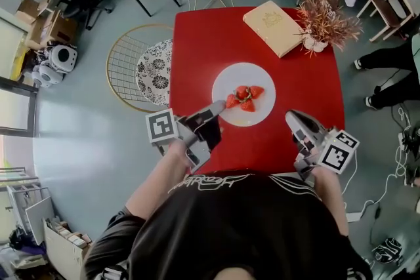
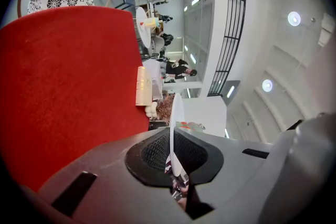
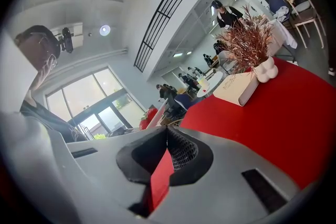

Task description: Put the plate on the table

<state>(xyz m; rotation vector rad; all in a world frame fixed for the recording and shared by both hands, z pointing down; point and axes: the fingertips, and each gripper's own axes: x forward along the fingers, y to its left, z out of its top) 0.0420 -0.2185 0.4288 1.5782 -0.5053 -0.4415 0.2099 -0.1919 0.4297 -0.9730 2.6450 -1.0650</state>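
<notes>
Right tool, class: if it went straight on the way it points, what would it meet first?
Probably the near rim of the round white plate on the red table; the right tool points at it, though its height is unclear.

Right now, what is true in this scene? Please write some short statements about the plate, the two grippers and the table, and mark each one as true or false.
1. The left gripper is shut on the rim of the plate. True.
2. The plate is empty. False: strawberries lie on it.
3. The right gripper also grips the plate. False: it is apart from the plate, with its jaws together on nothing.
4. A book lies on the red table beside a dried plant. True.
</notes>
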